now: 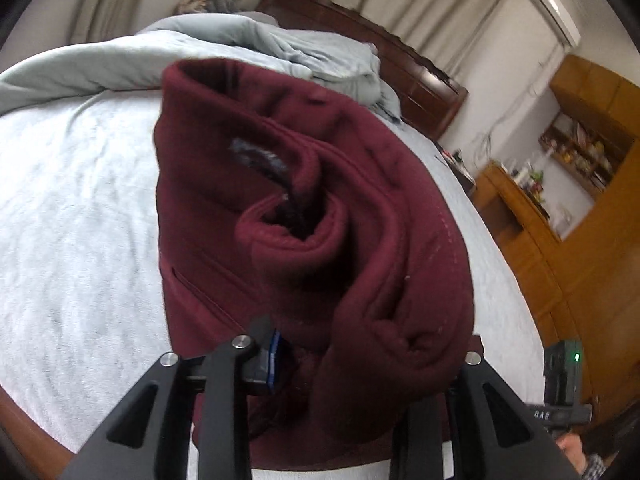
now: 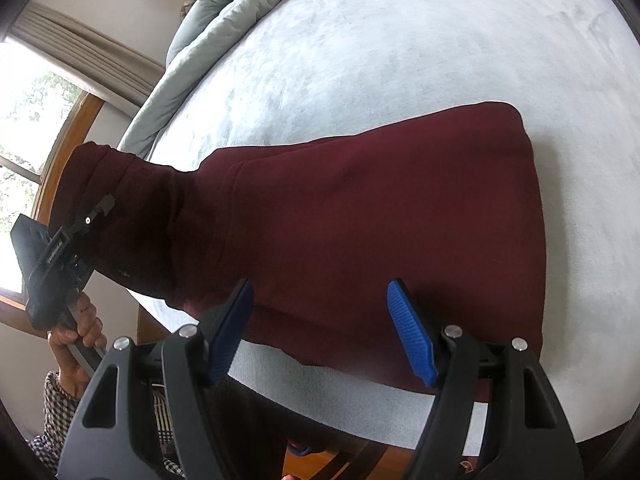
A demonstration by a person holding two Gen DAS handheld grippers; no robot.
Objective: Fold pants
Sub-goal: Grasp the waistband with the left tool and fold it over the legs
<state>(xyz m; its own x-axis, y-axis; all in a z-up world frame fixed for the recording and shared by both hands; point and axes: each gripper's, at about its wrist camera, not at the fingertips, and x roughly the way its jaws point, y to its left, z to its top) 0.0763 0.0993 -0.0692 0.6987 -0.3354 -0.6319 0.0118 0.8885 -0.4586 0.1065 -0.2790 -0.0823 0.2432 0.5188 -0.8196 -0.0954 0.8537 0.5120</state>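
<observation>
**Left gripper lifts one end of the pants; right gripper waits spread above them**

The maroon pants (image 2: 360,216) lie across the pale bed (image 2: 400,40); from the right wrist view the flat part runs from the centre out toward 3 o'clock, while the end at 9 o'clock is raised off the bed by your left gripper (image 1: 360,364); its fingers are clenched on a thick bunch of the cloth, which spills over them and hides the right one; the grey duvet (image 2: 224,12) is heaped at 11 o'clock, well apart.

Your right gripper (image 2: 320,332) has its blue fingers (image 2: 412,332) released and wide, hovering over the near edge of the pants at 6 o'clock with nothing between them.

Judge the fabric as thick, soft fleece; it is limp, light enough for one hand, and not slippery, yet it sags and rolls into tubes, as the left wrist view shows at its centre; take hold at a hem or a folded edge, pinching all layers together, or the lower layer is likely to slide free; the near edge under your right fingers looks a sound place.
</observation>
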